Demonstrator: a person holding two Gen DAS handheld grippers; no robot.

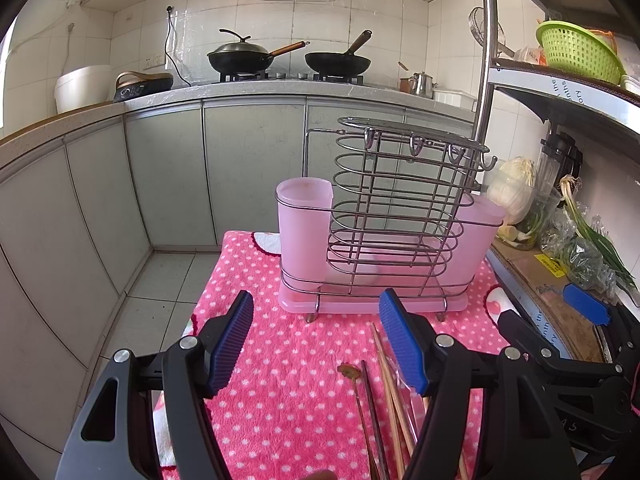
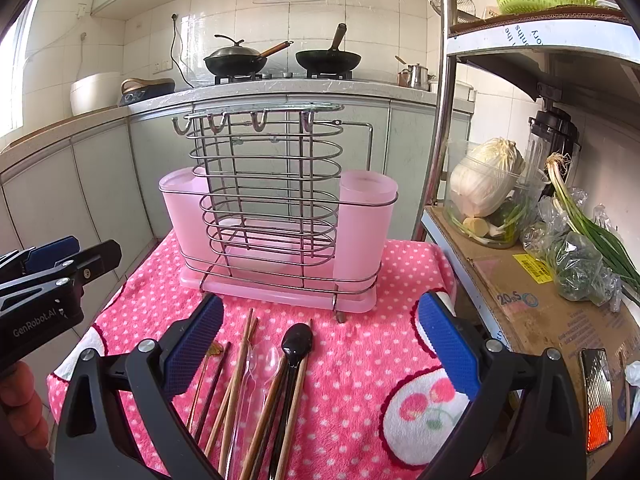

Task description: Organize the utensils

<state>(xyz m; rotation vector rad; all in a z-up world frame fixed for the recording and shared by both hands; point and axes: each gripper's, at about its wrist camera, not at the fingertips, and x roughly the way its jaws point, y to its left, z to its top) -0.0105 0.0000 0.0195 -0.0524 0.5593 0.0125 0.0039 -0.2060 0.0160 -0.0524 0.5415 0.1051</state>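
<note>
1. Toward the far edge of the pink dotted cloth (image 2: 360, 360) stands the utensil rack (image 2: 276, 216): wire frame w/ pink cups, empty.
2. Near edge: chopsticks (image 2: 240, 364), black spoon (image 2: 296, 344), clear spoon (image 2: 266, 360) lie loose, bunched together.
3. Right gripper (image 2: 320, 344) fingers wide, above the bunch, holding nothing.
4. Left gripper (image 1: 316, 340) fingers wide, empty, left of the chopsticks.

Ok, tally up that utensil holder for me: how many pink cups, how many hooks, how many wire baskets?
Pink cups: 2
Hooks: 4
Wire basket: 1
Total: 7
</note>
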